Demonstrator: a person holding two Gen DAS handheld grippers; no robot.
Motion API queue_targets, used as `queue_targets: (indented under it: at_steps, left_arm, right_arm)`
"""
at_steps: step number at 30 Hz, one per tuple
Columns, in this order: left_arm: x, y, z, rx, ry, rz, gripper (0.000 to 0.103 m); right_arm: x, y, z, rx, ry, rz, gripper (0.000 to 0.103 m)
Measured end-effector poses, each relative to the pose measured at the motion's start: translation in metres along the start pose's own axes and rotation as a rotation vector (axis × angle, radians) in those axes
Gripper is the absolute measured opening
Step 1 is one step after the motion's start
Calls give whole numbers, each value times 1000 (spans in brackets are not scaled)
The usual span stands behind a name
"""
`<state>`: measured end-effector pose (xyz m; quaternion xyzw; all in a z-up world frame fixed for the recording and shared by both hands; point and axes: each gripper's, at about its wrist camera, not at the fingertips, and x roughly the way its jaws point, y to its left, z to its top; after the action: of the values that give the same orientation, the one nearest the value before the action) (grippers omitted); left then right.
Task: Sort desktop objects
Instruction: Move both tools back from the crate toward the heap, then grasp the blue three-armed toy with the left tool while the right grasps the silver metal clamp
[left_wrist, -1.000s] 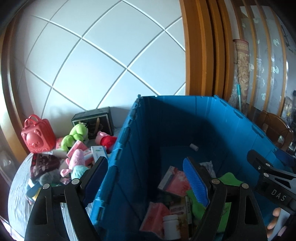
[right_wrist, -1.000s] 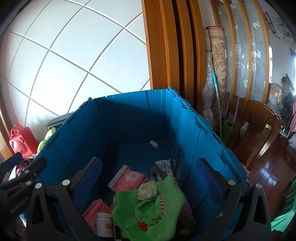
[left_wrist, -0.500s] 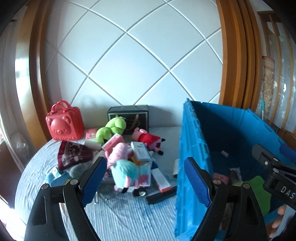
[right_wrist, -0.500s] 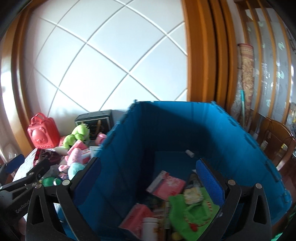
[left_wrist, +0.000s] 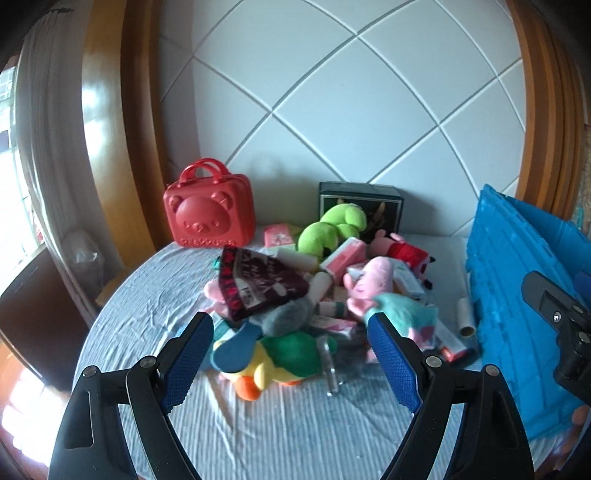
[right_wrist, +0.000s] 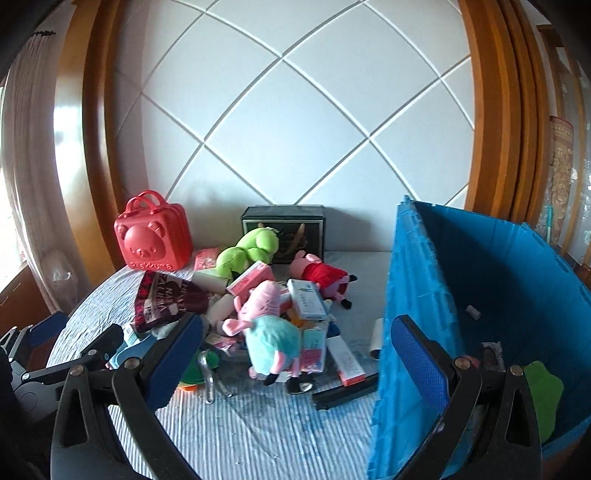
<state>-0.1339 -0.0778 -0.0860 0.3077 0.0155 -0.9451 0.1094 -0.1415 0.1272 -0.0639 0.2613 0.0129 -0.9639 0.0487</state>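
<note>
A heap of toys and boxes lies on the striped tablecloth (left_wrist: 258, 424): a pink pig plush in a teal dress (right_wrist: 271, 325), a green plush (left_wrist: 328, 230), a dark red pouch (left_wrist: 258, 284), a red-dressed pig plush (right_wrist: 321, 275), a parrot-like plush (left_wrist: 273, 363) and several small cartons. A blue crate (right_wrist: 461, 295) stands to the right with a green cloth (right_wrist: 541, 391) inside. My left gripper (left_wrist: 291, 362) is open and empty above the near side of the heap. My right gripper (right_wrist: 295, 360) is open and empty, straddling the crate's left wall.
A red bear-face case (left_wrist: 210, 210) and a dark box (left_wrist: 360, 206) stand at the back by the tiled wall. A small roll (left_wrist: 466, 315) lies beside the crate. A wooden frame (right_wrist: 491, 110) rises behind the crate. A black bar (right_wrist: 347, 393) lies by the crate's foot.
Both grippers have swung left, away from above the crate's inside and toward the heap on the table. Both stayed open and empty.
</note>
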Motion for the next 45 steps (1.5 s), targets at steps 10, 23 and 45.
queue_targets:
  at_steps: [10, 23, 45]
  left_arm:
    - [84, 64, -32, -65, 192, 116, 86]
    - [184, 50, -44, -44, 340, 197, 86]
    - [212, 63, -83, 0, 389, 65, 92]
  right_arm:
    - [82, 62, -39, -31, 204, 68, 103]
    - [209, 76, -75, -74, 423, 149, 103]
    - [282, 112, -121, -43, 591, 46, 103]
